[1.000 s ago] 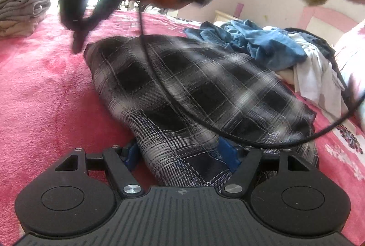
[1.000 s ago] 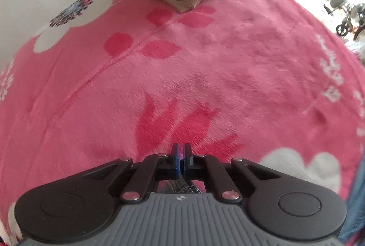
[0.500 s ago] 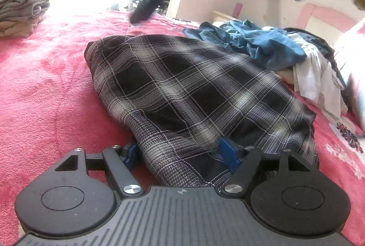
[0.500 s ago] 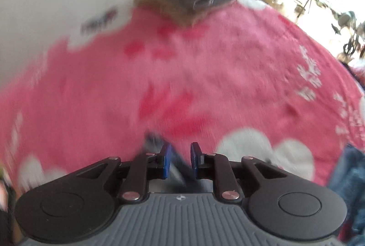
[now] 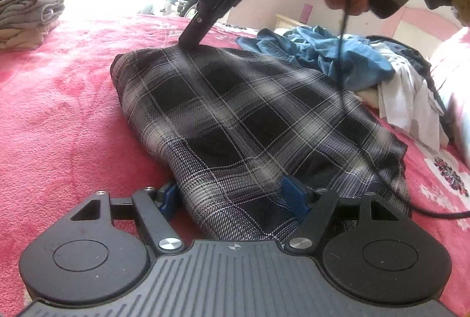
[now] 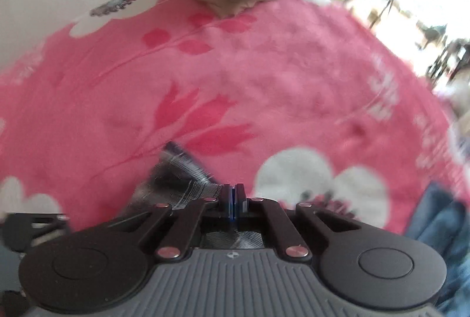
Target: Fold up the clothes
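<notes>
Bare blanket [image 5: 58, 117] leftward; clothes heap [image 5: 352, 64] crowding right side.

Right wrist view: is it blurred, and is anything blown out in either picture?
Right wrist view: motion-smeared, the black-and-white plaid garment streaky, window area at upper right overexposed. Left wrist view: sharper, but the window behind the folded grey clothes stack is glared white, and fisheye bends the pink fleece blanket.

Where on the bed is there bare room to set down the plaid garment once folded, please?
Bare pink blanket lies open between the plaid garment and the folded stack; the right wrist view shows the same wide stretch below that stack. It is crowded on the other side, where the blue clothes and white garment are heaped.
</notes>
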